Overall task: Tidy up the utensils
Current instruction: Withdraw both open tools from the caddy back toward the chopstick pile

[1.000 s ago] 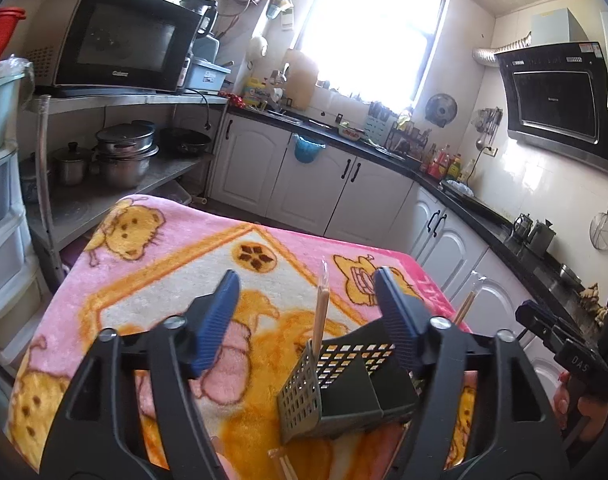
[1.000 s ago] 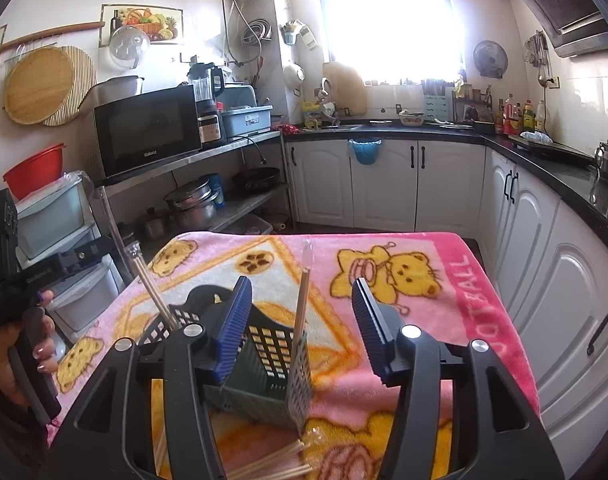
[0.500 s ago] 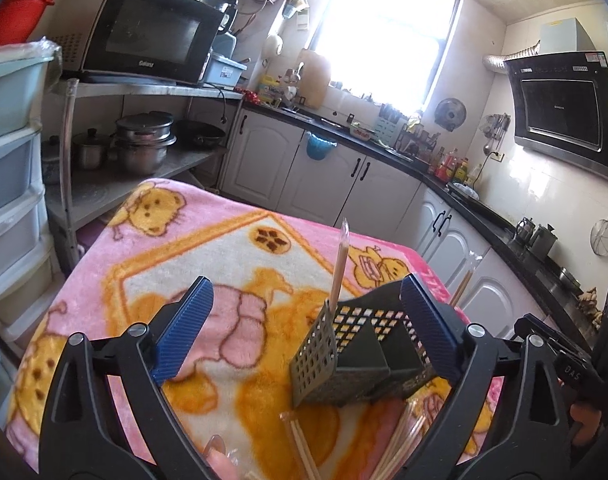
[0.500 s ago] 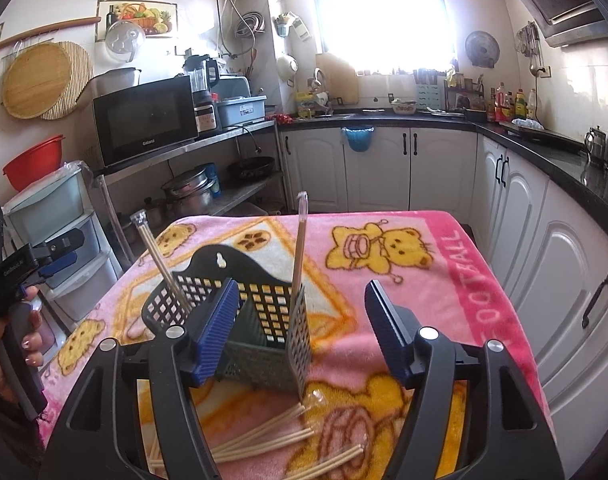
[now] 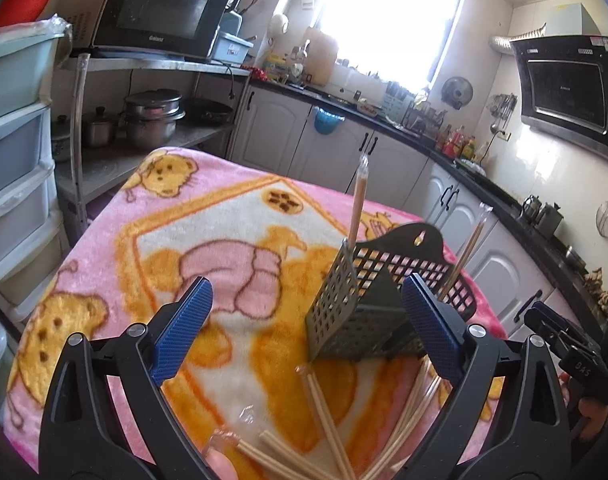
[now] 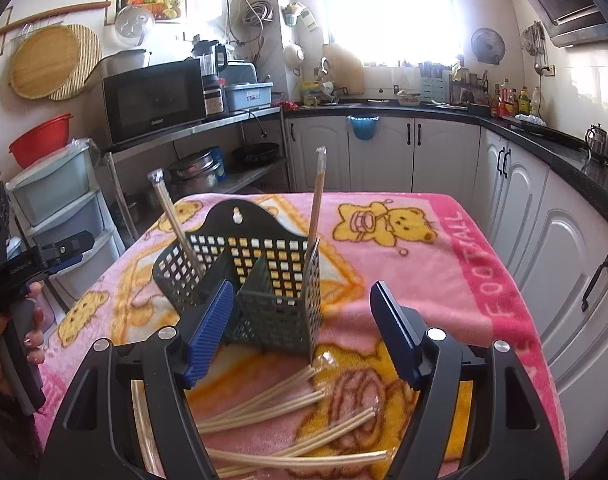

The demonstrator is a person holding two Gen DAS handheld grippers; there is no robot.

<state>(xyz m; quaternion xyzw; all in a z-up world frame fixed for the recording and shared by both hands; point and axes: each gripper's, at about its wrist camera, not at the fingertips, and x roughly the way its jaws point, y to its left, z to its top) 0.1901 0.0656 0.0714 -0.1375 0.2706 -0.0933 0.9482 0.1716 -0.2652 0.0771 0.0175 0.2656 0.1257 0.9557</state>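
Observation:
A dark green perforated utensil holder (image 5: pixel 343 312) (image 6: pixel 272 308) stands on a pink bear-print blanket (image 5: pixel 184 220) (image 6: pixel 423 264). Two wrapped chopstick pairs stand in it, one at a corner (image 5: pixel 359 200) (image 6: pixel 317 200) and one leaning in the other compartment (image 5: pixel 467 248) (image 6: pixel 176 224). Several more wrapped chopsticks (image 5: pixel 327 420) (image 6: pixel 280 404) lie loose on the blanket in front of the holder. My left gripper (image 5: pixel 305 282) is open wide above them, holding nothing. The jaws of my right gripper (image 6: pixel 300 286) are opening, with nothing held between them.
A steel shelf with a microwave (image 5: pixel 160 12) (image 6: pixel 152 100) and pots (image 5: pixel 152 120) stands beyond the table's far left. Plastic drawers (image 5: pixel 12 168) (image 6: pixel 56 204) flank the left side. White cabinets (image 6: pixel 543 240) run along the right. A hand (image 6: pixel 28 332) grips the other tool.
Both grippers opened wider and sank toward the table. The holder now sits higher in each view, and the loose chopsticks in front of it have come into view.

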